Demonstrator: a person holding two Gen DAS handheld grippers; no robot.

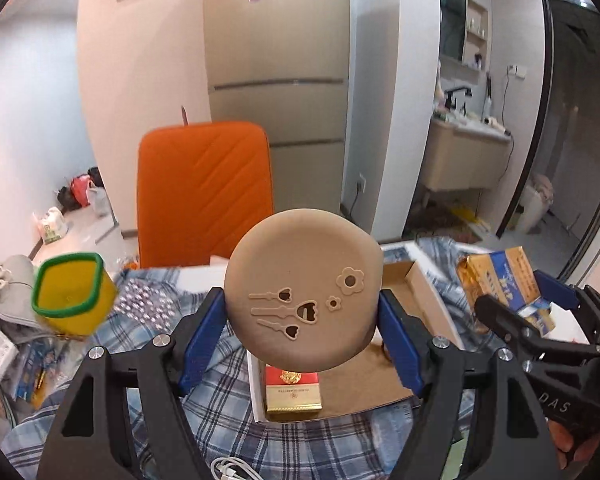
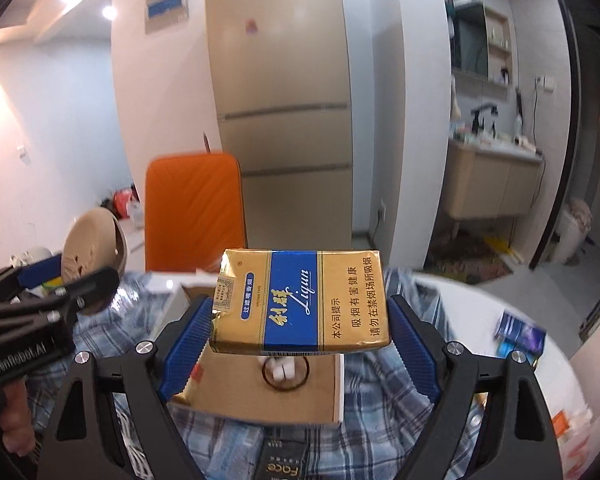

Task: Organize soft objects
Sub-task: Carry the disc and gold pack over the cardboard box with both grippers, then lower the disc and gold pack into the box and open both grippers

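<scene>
Left wrist: tan pad (image 1: pixel 304 294) clamped between fingers (image 1: pixel 400 344).

Box (image 1: pixel 416 300) on cloth (image 1: pixel 236 420); chair (image 1: pixel 204 192) behind, fridge (image 1: pixel 278 80) beyond.

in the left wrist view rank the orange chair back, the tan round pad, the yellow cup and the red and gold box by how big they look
1. orange chair back
2. tan round pad, held in the left gripper; it is close to the lens, so its real size is unsure
3. yellow cup
4. red and gold box, partly hidden behind the pad
</scene>
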